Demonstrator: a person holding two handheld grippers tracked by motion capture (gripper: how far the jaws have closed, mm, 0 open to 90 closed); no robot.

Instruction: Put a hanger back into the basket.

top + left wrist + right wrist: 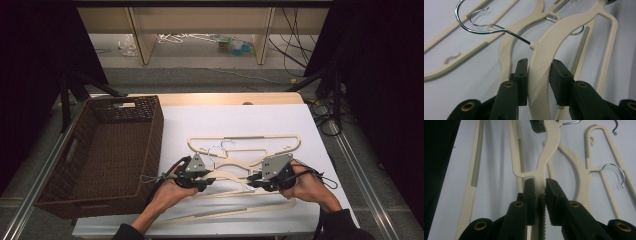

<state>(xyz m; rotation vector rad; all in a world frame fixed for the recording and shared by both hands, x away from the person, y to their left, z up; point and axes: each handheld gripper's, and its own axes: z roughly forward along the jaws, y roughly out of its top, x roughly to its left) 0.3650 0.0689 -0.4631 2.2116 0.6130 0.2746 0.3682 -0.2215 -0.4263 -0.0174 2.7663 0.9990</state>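
Observation:
Several cream plastic hangers with metal hooks lie on the white table top (300, 125). I hold one cream hanger (231, 175) between both grippers. My left gripper (211, 178) is shut on its curved shoulder near the hook (486, 25); in the left gripper view the jaws (538, 68) press both sides of the ribbed arm (544, 47). Toward the hanger's other end, my right gripper (253, 180) is shut on the arm (549, 147), its pads (540, 183) tight against it. The left gripper's tip (537, 126) shows farther along that arm.
A brown wicker basket (150, 145) stands at the left of the table, close to my left hand. Another hanger (245, 137) lies behind the grippers and one (235, 211) in front near the table's front edge. Cables and a shelf are beyond the table.

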